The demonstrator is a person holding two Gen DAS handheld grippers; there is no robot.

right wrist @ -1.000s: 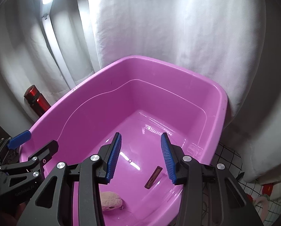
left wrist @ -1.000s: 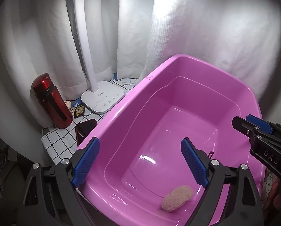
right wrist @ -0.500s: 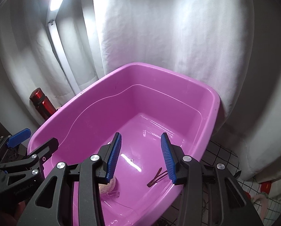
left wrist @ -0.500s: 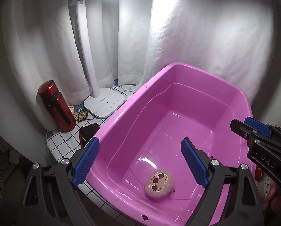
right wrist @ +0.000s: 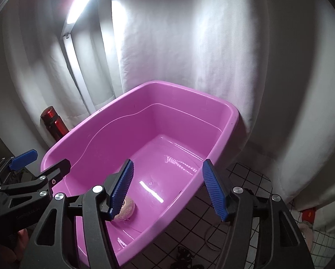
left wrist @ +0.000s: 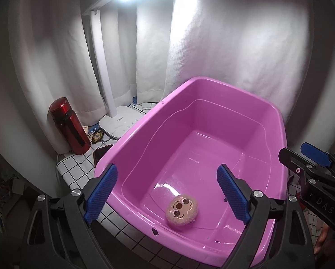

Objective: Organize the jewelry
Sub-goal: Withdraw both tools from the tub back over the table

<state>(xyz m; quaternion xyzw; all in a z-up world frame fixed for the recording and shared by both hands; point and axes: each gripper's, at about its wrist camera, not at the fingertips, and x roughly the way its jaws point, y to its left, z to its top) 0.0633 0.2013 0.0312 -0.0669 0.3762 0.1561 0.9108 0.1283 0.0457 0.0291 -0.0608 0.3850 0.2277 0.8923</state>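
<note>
A pink plastic tub (left wrist: 131,139) (right wrist: 230,121) stands on a white checked tablecloth. A round plush face charm (left wrist: 182,210) lies on the tub floor near the front wall; it also shows in the right wrist view (right wrist: 128,208), partly behind a finger. My left gripper (left wrist: 166,194) is open and empty, above the tub's near rim. My right gripper (right wrist: 167,189) is open and empty, above the tub's right front corner. Dark small items (right wrist: 185,252) and a thin cord (right wrist: 210,235) lie on the cloth right of the tub. The brown hair clip is hidden.
A red bottle (left wrist: 68,126) (right wrist: 54,123) and a white desk lamp base (left wrist: 120,123) stand left of the tub by the white curtain (left wrist: 223,44). A dark object (left wrist: 101,153) lies beside the tub's left wall. The table's left edge (left wrist: 64,179) is near.
Both grippers pulled back and up from the tub. The right gripper opened wider. The plush charm rolled face up. The hair clip left the right wrist view.
</note>
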